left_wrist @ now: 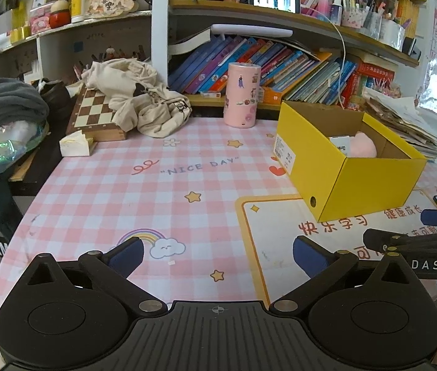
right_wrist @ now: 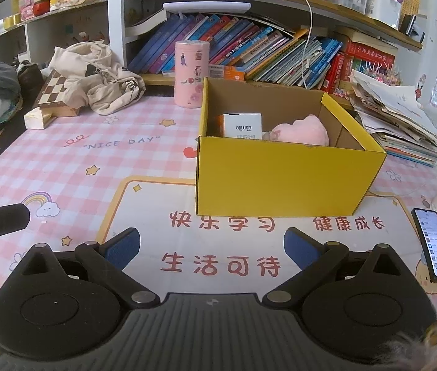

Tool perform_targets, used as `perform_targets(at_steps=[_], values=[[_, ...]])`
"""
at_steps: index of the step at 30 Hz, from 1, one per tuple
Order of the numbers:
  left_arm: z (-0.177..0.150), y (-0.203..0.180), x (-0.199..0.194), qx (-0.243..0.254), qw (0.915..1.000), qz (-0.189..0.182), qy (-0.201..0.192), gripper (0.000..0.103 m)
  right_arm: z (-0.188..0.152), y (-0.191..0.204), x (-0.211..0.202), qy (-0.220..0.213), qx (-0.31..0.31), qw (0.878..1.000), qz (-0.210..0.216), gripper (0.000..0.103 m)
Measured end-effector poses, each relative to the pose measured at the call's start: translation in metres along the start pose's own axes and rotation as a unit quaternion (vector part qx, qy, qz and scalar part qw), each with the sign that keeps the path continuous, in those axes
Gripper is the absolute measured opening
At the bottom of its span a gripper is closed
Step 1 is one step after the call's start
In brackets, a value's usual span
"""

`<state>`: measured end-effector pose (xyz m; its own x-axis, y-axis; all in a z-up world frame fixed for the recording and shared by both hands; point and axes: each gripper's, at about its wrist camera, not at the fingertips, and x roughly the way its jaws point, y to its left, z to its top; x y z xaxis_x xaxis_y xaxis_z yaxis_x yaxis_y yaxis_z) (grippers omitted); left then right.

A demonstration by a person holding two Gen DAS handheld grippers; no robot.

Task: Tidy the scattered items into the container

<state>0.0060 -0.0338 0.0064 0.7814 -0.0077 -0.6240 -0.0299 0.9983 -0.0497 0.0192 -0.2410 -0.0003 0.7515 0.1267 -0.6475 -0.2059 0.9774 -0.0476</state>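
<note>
Right claw [right_wrist: 212,252] agape, yellow box [right_wrist: 280,179] ahead

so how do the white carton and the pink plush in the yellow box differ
The white carton is a hard-edged rectangular box with printed text, standing upright against the yellow box's back left side. The pink plush is soft, rounded and unprinted as far as shows, lying to the carton's right. The carton is white with an orange side; the plush is pale pink. Both already sit inside the box, and neither open gripper touches them.
</note>
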Motion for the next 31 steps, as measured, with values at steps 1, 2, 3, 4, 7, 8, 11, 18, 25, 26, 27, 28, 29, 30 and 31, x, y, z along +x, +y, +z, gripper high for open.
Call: perform_targets(at_steps=[1,2,3,4,7,8,11,18,25,26,27,28,29,30,31], values=[[0.0002,-0.0002,0.0006,0.001,1.0000,0.001,0.002,0.103,0.0001,-0.0002,0.0004,0.000,0.001,1.000,0.000,0.101],[0.0005,-0.0006,0.0012,0.002,1.0000,0.003,0.003,0.103,0.0002,-0.0004,0.0007,0.001,0.001,1.000,-0.001,0.101],[0.0007,-0.0010,0.0016,0.003,1.0000,0.003,0.004,0.103,0.0004,-0.0006,0.0010,0.001,0.001,1.000,-0.001,0.101],[0.0009,-0.0013,0.0019,0.004,1.0000,0.003,0.005,0.103,0.0007,-0.0011,0.0012,0.001,0.001,1.000,0.000,0.101],[0.0017,-0.0017,0.0025,0.003,1.0000,-0.001,0.006,0.103,0.0015,-0.0022,0.0017,0.001,0.000,1.000,0.000,0.101],[0.0019,-0.0017,0.0028,0.003,1.0000,-0.002,0.006,0.103,0.0017,-0.0026,0.0018,0.000,0.000,1.000,0.000,0.101],[0.0025,-0.0018,0.0035,0.002,1.0000,-0.005,0.007,0.103,0.0021,-0.0036,0.0025,0.001,0.001,1.000,-0.001,0.101],[0.0033,-0.0022,0.0052,0.003,0.9999,-0.003,0.009,0.103,0.0028,-0.0052,0.0035,0.001,0.001,1.000,0.000,0.101],[0.0032,-0.0018,0.0052,-0.001,1.0000,-0.006,0.007,0.103,0.0023,-0.0022,0.0029,0.002,0.003,1.000,-0.003,0.101],[0.0030,-0.0017,0.0048,-0.002,0.9999,-0.009,0.005,0.103,0.0023,-0.0022,0.0031,0.003,0.003,1.000,-0.003,0.101],[0.0030,-0.0019,0.0044,-0.003,0.9999,-0.012,0.003,0.103,0.0023,-0.0022,0.0033,0.004,0.003,1.000,-0.003,0.101],[0.0030,-0.0021,0.0040,-0.004,0.9999,-0.015,0.001,0.103,0.0022,-0.0022,0.0035,0.004,0.002,1.000,-0.002,0.101],[0.0031,-0.0024,0.0038,-0.004,0.9998,-0.018,-0.001,0.103,0.0021,-0.0023,0.0038,0.006,0.002,1.000,-0.001,0.101],[0.0035,-0.0032,0.0038,-0.004,0.9998,-0.018,-0.002,0.103,0.0020,-0.0025,0.0040,0.007,0.002,1.000,0.000,0.101],[0.0039,-0.0039,0.0040,-0.004,0.9998,-0.019,-0.002,0.103,0.0019,-0.0026,0.0044,0.008,0.001,1.000,0.002,0.101]])
